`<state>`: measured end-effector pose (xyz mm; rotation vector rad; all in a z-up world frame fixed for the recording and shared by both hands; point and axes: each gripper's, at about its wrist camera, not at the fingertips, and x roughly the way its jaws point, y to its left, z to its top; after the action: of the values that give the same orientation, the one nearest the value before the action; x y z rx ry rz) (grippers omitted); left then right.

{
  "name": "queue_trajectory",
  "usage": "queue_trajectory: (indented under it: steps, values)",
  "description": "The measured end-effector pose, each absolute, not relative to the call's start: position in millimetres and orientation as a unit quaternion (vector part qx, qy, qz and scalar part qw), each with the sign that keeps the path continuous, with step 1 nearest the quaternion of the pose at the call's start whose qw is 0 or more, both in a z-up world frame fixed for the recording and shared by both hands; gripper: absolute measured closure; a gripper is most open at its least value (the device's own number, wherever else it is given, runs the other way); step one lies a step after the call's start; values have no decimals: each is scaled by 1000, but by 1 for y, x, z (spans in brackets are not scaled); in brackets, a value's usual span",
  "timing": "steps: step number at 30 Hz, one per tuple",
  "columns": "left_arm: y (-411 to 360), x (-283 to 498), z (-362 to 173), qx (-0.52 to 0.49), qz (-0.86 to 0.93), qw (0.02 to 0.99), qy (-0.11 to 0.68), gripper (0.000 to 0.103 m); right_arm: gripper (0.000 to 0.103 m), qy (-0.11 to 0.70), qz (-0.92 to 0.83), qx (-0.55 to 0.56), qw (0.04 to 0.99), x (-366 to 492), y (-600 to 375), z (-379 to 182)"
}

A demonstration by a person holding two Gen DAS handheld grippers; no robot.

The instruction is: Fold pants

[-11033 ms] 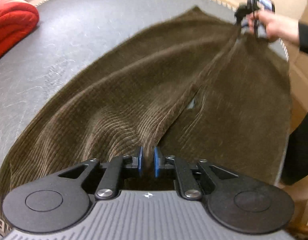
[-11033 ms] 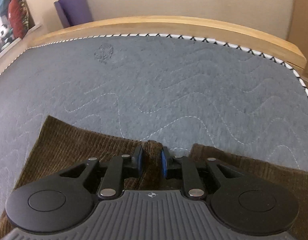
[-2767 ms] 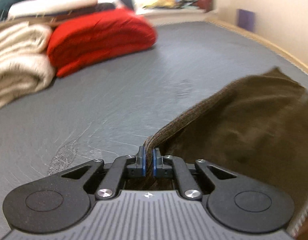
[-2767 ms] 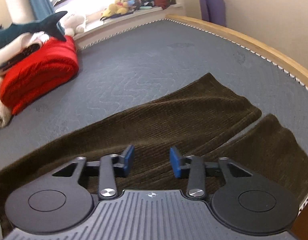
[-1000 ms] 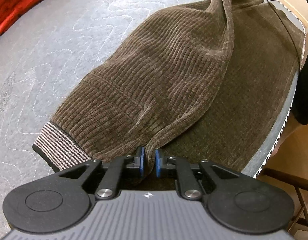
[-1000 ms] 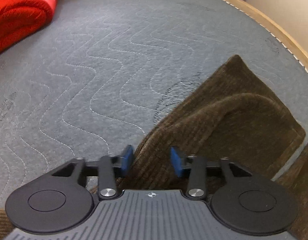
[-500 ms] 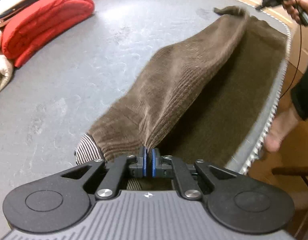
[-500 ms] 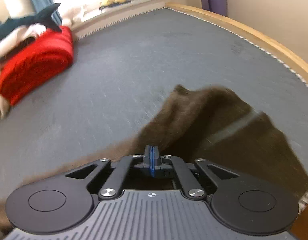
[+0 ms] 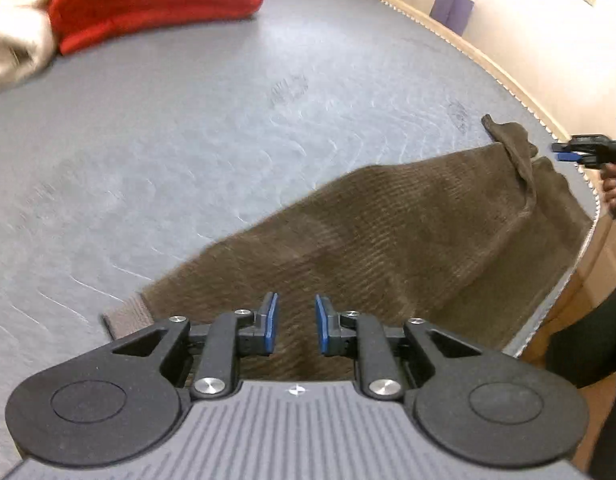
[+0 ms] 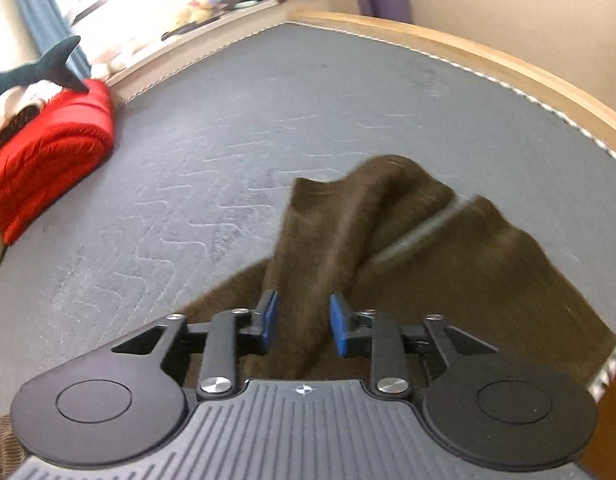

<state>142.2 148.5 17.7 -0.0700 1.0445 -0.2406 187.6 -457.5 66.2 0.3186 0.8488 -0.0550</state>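
Right wrist: grey quilted mattress [image 10: 308, 100], wooden rim [image 10: 488, 56].

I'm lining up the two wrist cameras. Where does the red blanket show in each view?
Left wrist: the red blanket lies at the top left, on the far part of the gray mattress.
Right wrist: the red blanket sits at the left edge, under a toy shark.
Shared landmark: the brown pants, lower right in both.

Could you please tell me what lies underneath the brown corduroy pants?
The grey quilted mattress lies under the brown corduroy pants; anything between them is covered.
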Motion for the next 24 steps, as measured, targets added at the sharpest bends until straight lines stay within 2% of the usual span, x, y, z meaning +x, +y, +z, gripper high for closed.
queue_trajectory:
  steps: [7,10,12,14,16,17,18,20,21,22,23,24]
  values:
    - [108,144,-28,39,-197,803,561,76,59,468,-24,78,880,248,-412,23]
    - [87,141,-48,98,-214,785,573,62,59,494,-26,47,868,263,-403,5]
    - [74,136,-55,130,-231,777,571,44,59,505,-31,26,862,264,-396,-3]
    - [64,130,-61,168,-238,771,566,41,59,512,-33,4,858,267,-394,-11]
    - [59,126,-65,202,-233,769,560,41,66,506,-32,-15,862,267,-393,-11]
    - [58,127,-67,215,-225,770,557,42,75,503,-36,-18,863,267,-394,-11]
    - [56,128,-70,229,-215,771,554,50,91,500,-42,-12,865,266,-398,-8]
    - [53,131,-74,240,-206,770,555,59,95,489,-52,31,870,261,-413,0]
    - [51,131,-73,244,-207,769,554,71,95,478,-63,53,875,257,-423,6]
    - [49,132,-73,251,-211,768,551,79,96,469,-73,70,877,252,-432,11]
    - [46,131,-71,260,-213,769,544,85,96,459,-79,91,880,246,-441,18]
    - [42,129,-68,273,-215,771,534,88,96,447,-84,110,884,237,-450,26]
